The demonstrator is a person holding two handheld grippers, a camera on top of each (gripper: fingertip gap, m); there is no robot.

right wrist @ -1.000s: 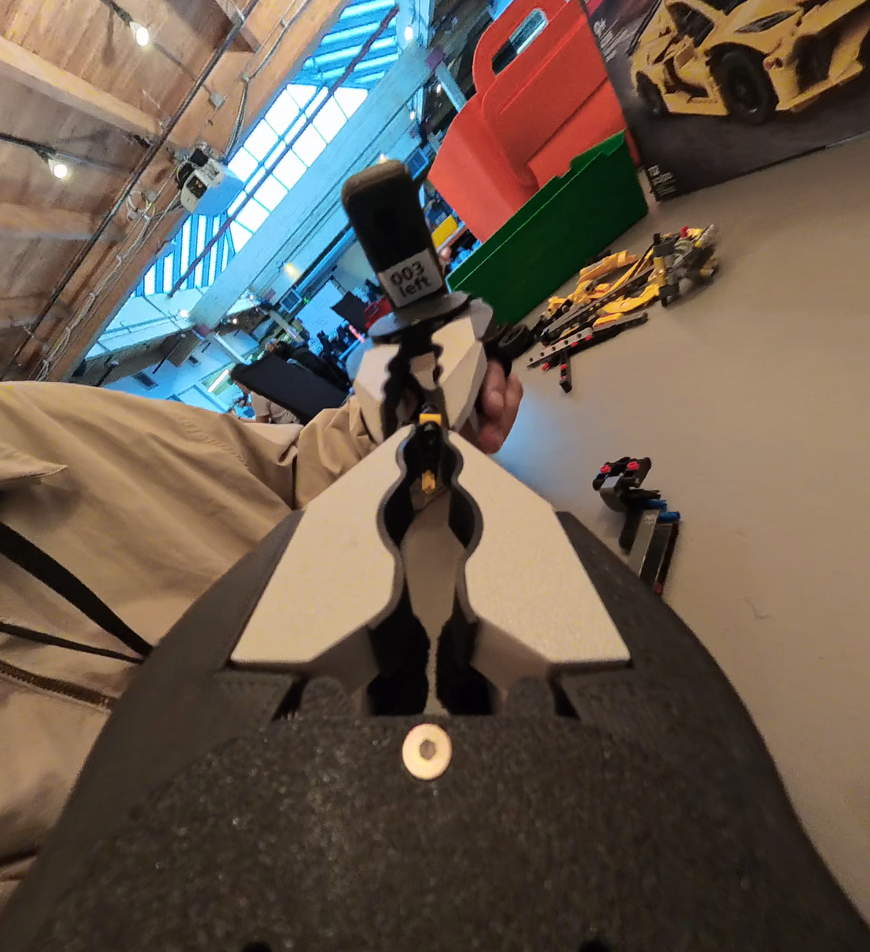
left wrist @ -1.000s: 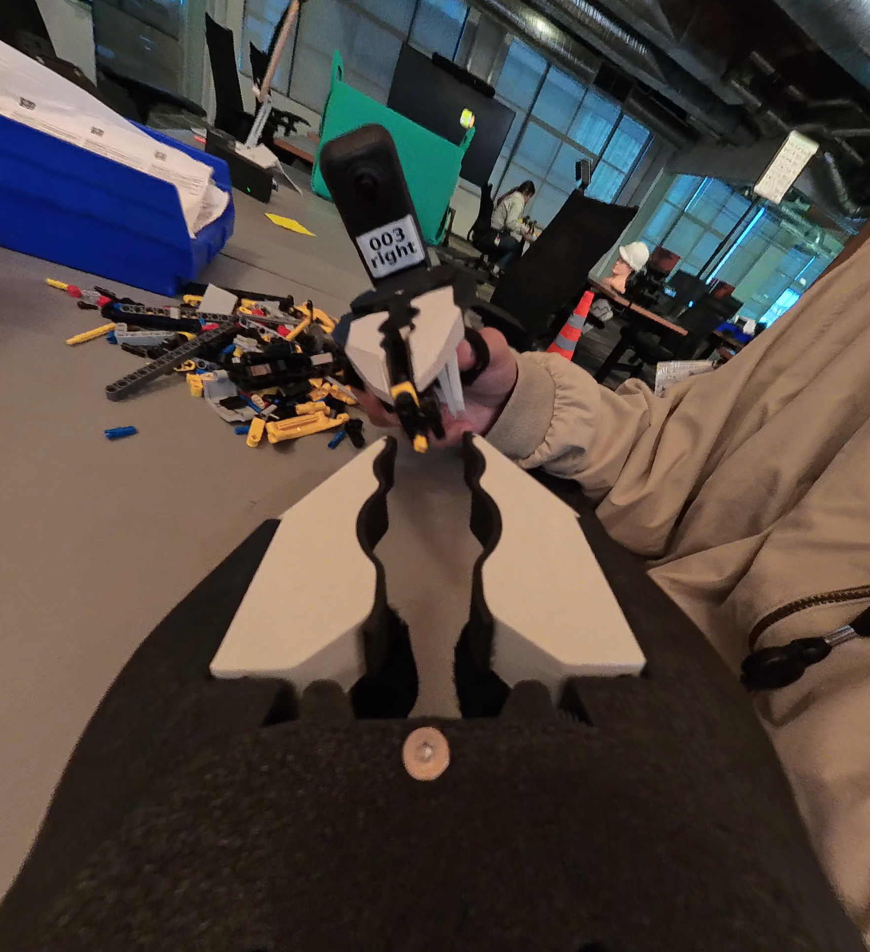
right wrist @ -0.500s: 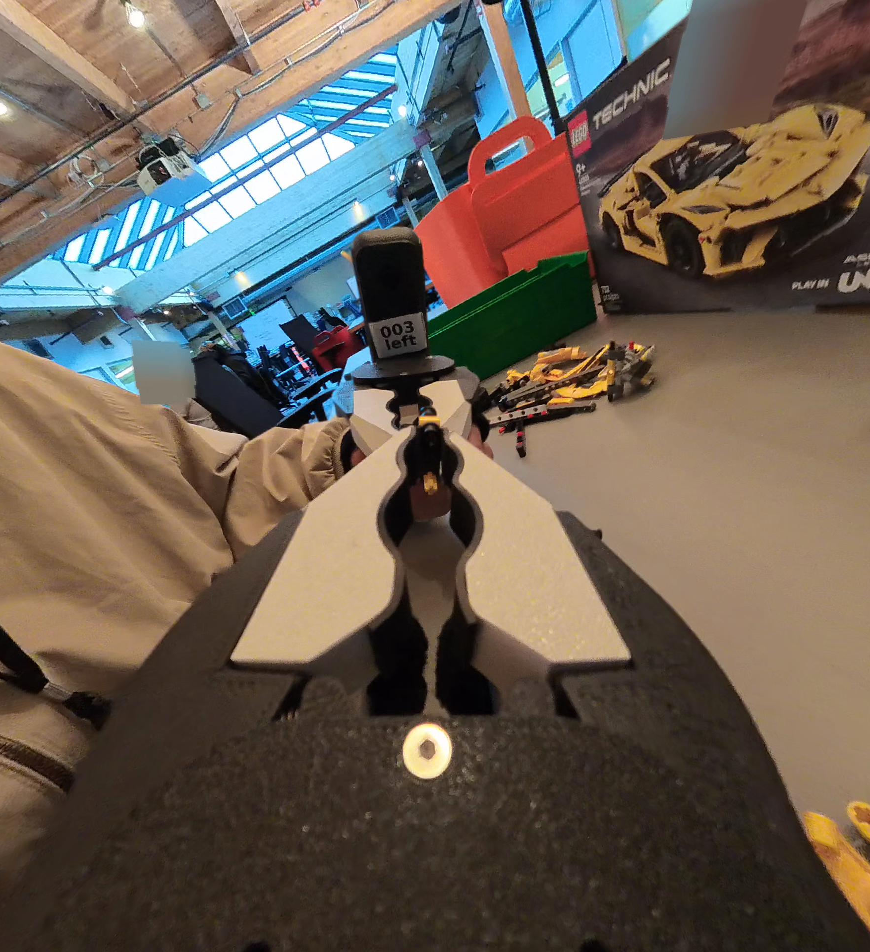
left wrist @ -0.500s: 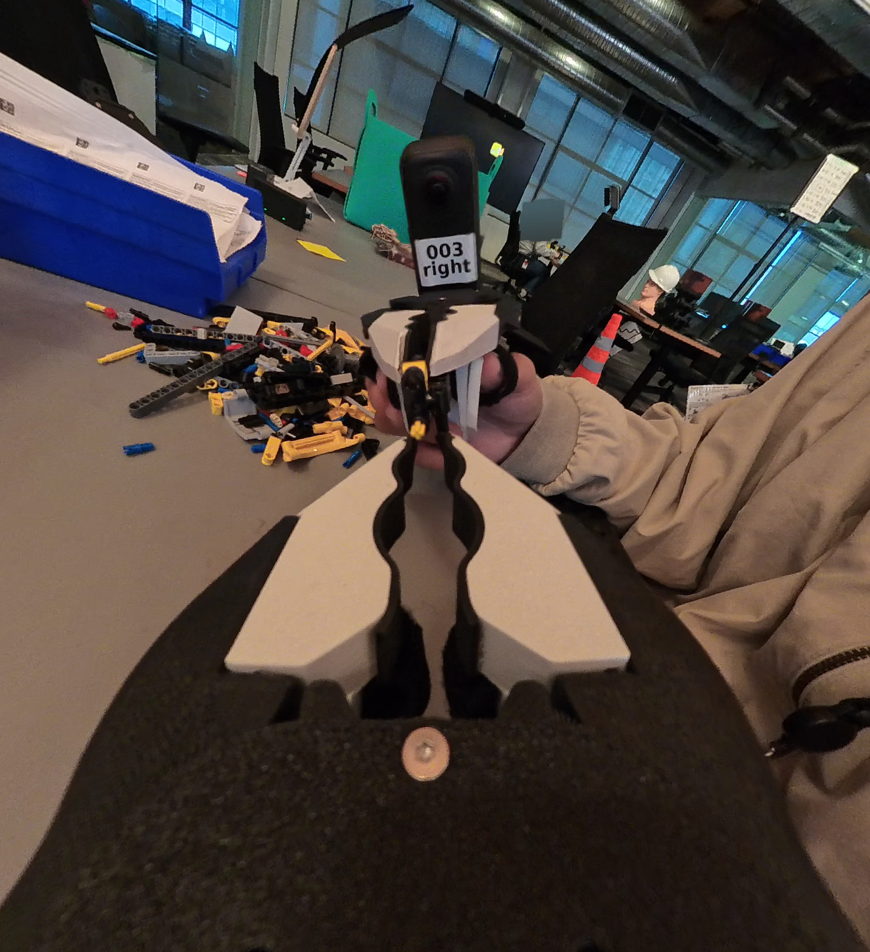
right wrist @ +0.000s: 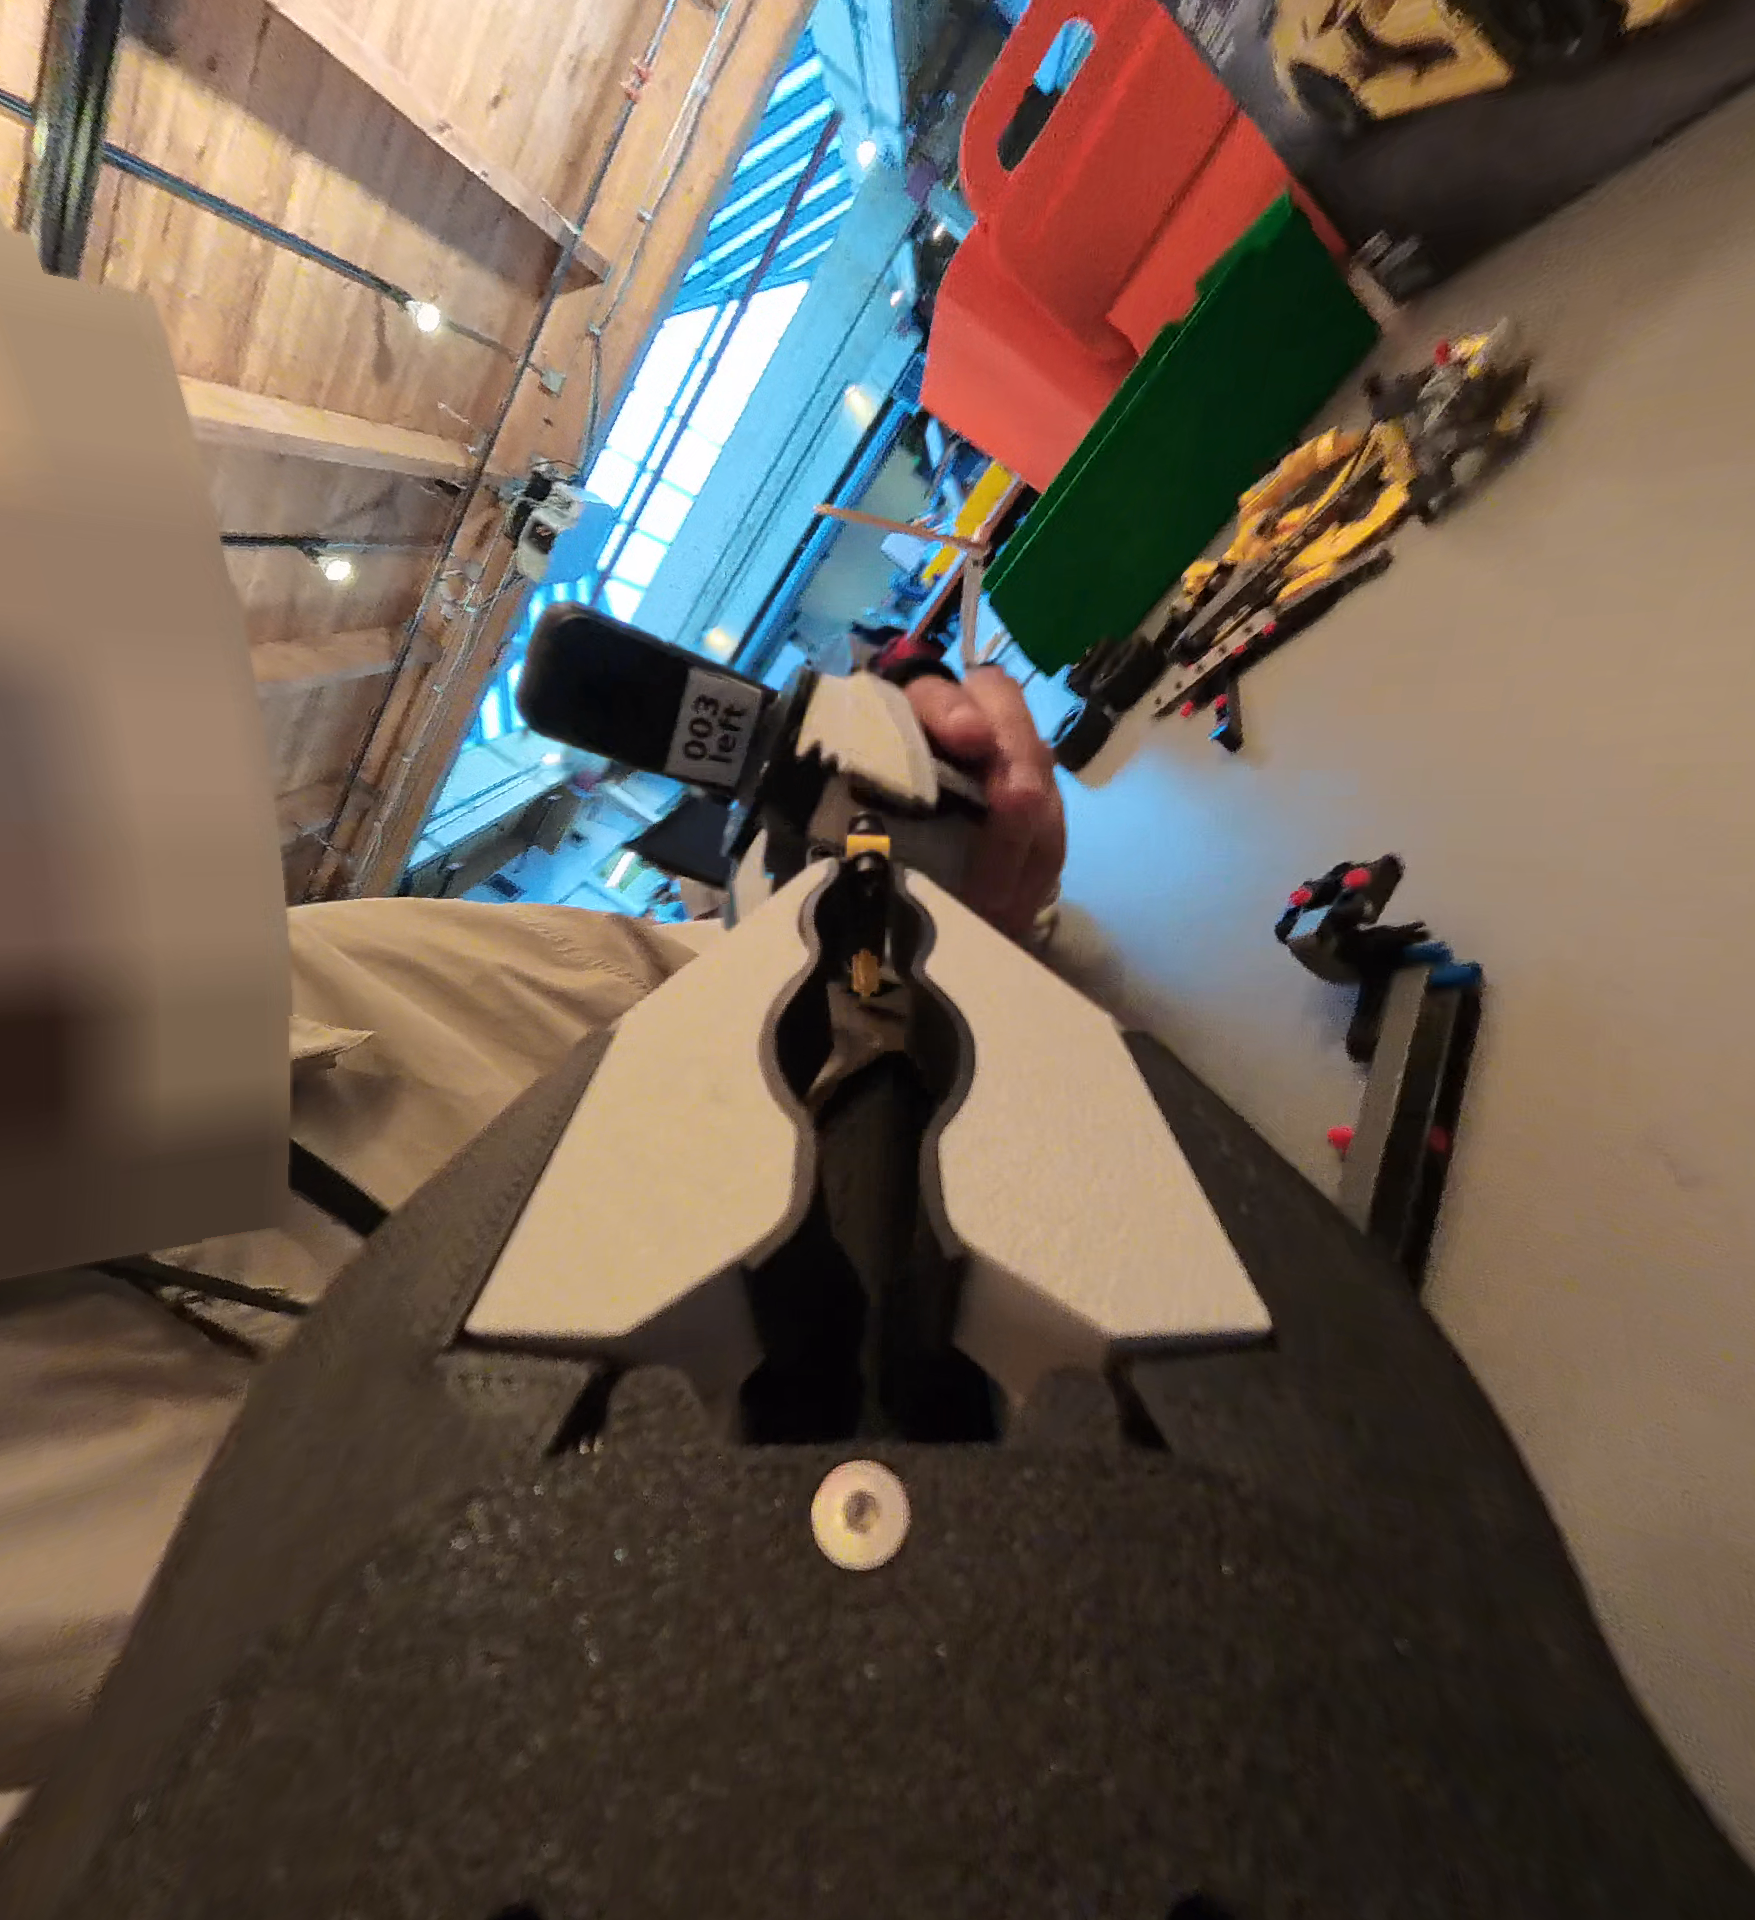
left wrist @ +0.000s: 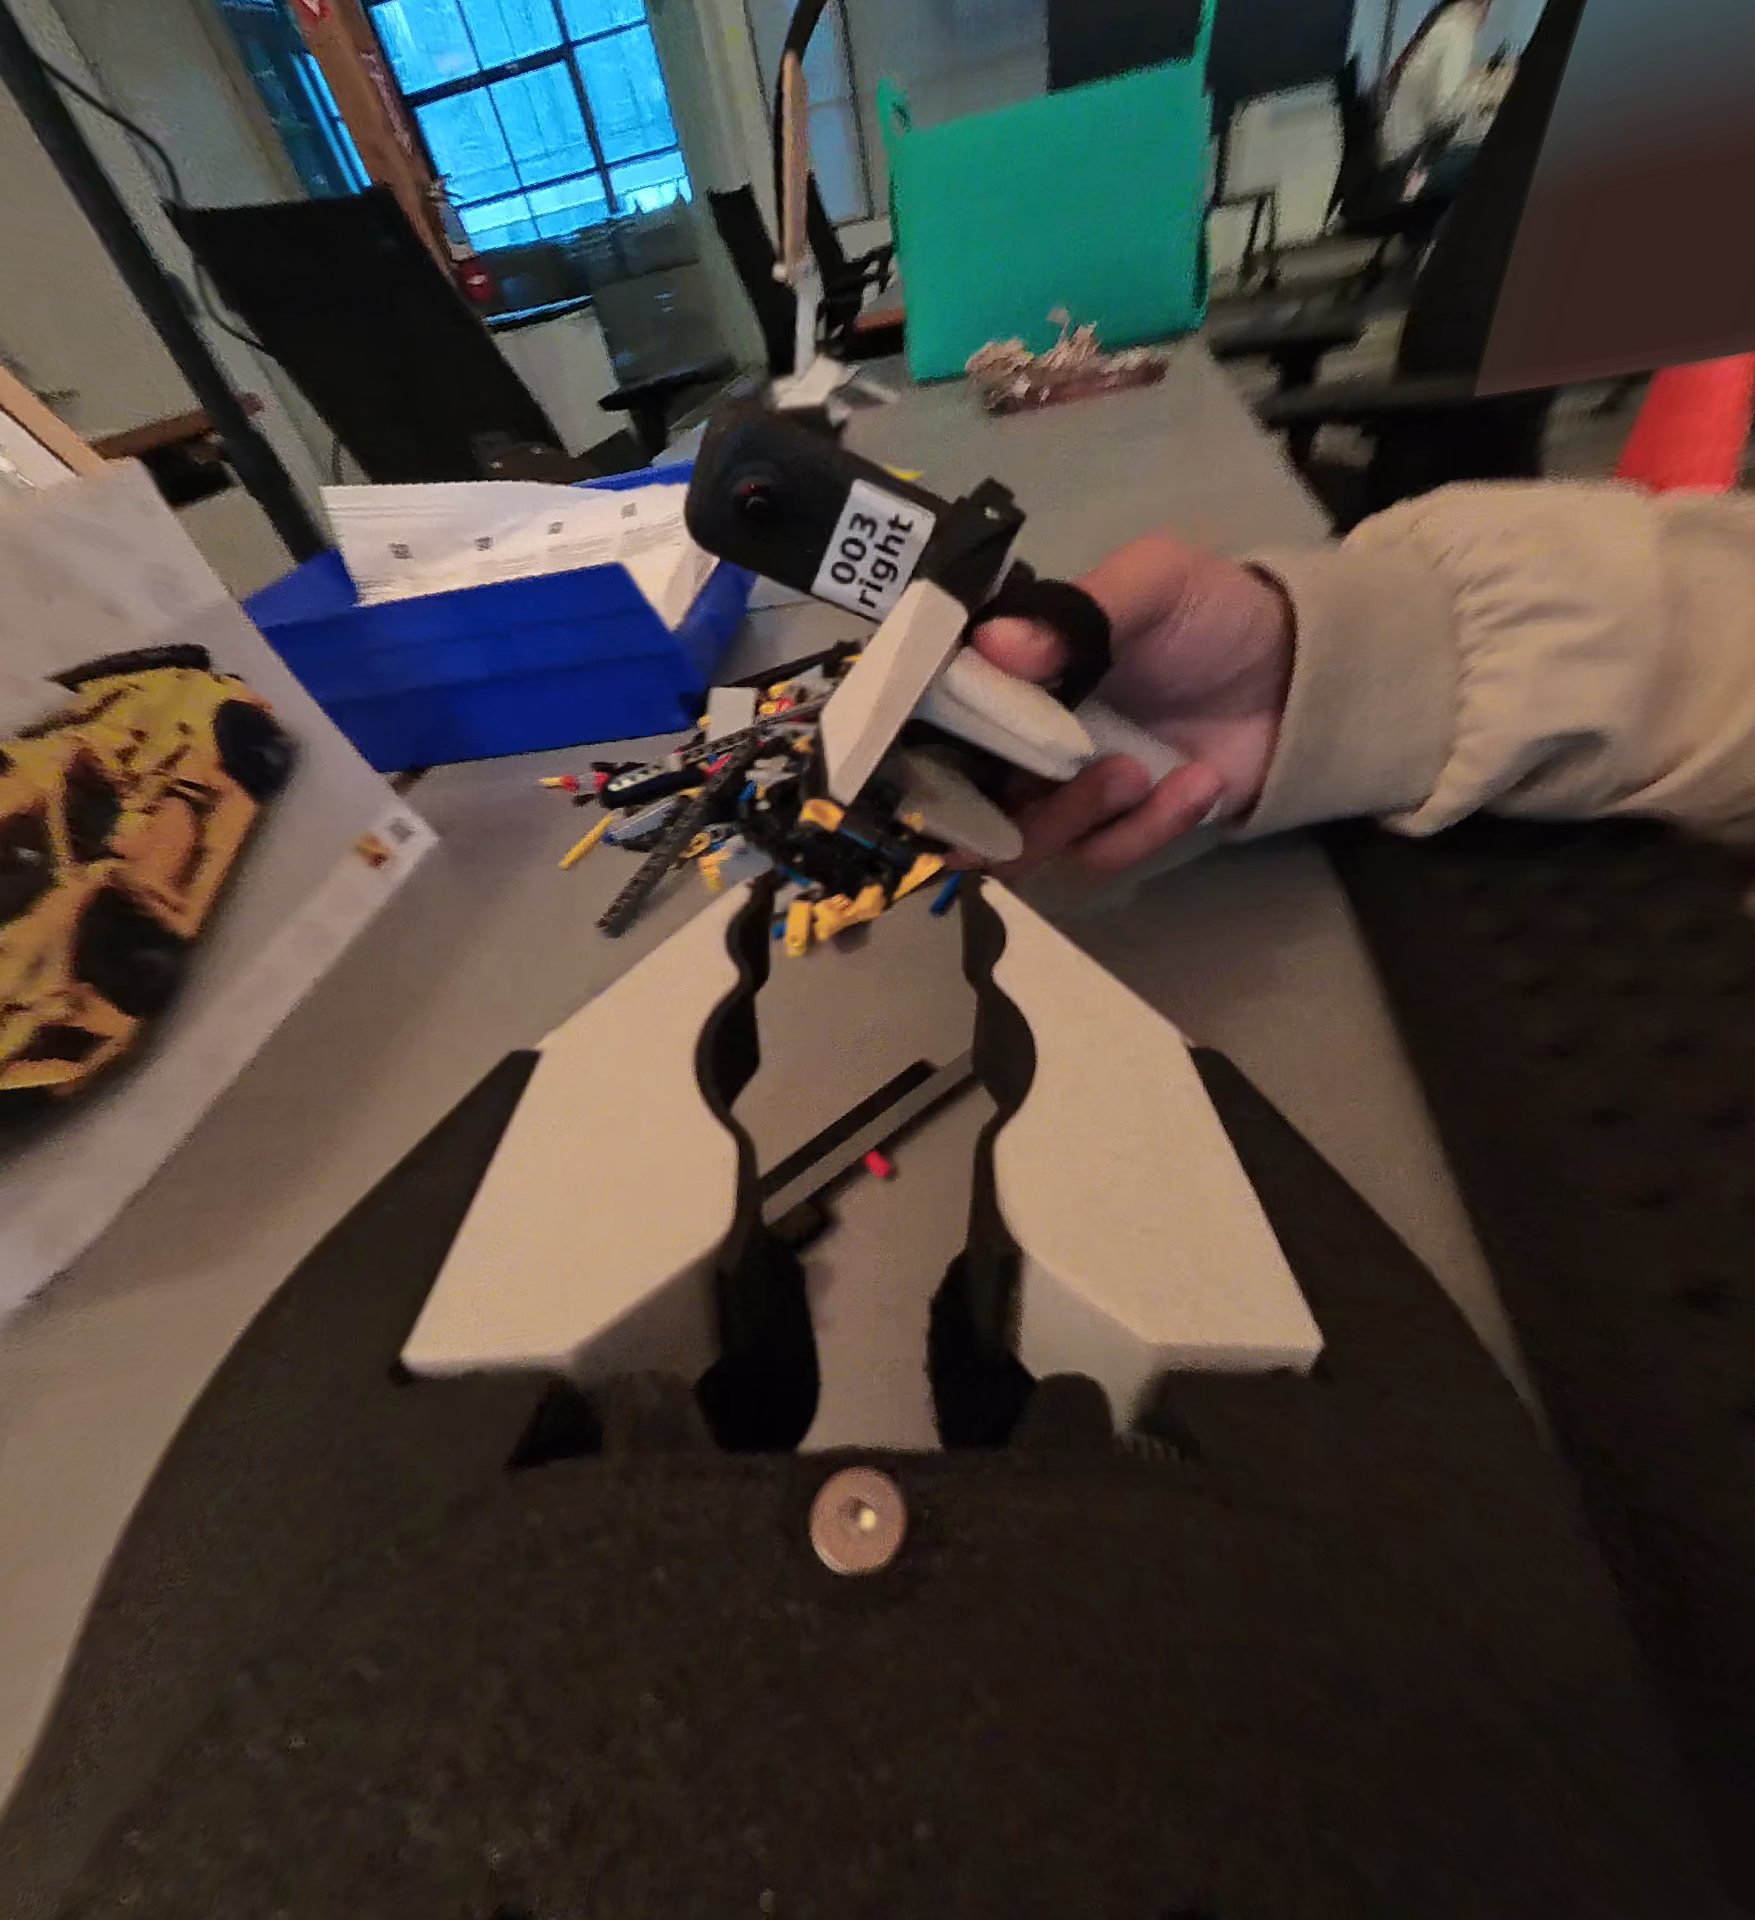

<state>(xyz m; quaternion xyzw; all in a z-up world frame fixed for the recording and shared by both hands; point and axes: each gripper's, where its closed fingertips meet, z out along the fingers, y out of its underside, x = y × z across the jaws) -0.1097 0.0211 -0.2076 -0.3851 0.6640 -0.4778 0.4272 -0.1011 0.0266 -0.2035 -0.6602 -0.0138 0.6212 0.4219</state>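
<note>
Right gripper (right wrist: 860, 904) pinching small black-and-yellow piece (right wrist: 865, 940); left gripper (left wrist: 857, 914) spread, empty

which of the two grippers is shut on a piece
The right gripper, clamped on a small black-and-yellow piece; the left gripper is open and empty.

Ahead of the left gripper (left wrist: 857, 914) the pile of small bricks (left wrist: 769, 821) blocks the table (left wrist: 499, 935). The car box (left wrist: 94, 862) closes the left side; a black beam (left wrist: 852, 1138) lies below.
</note>
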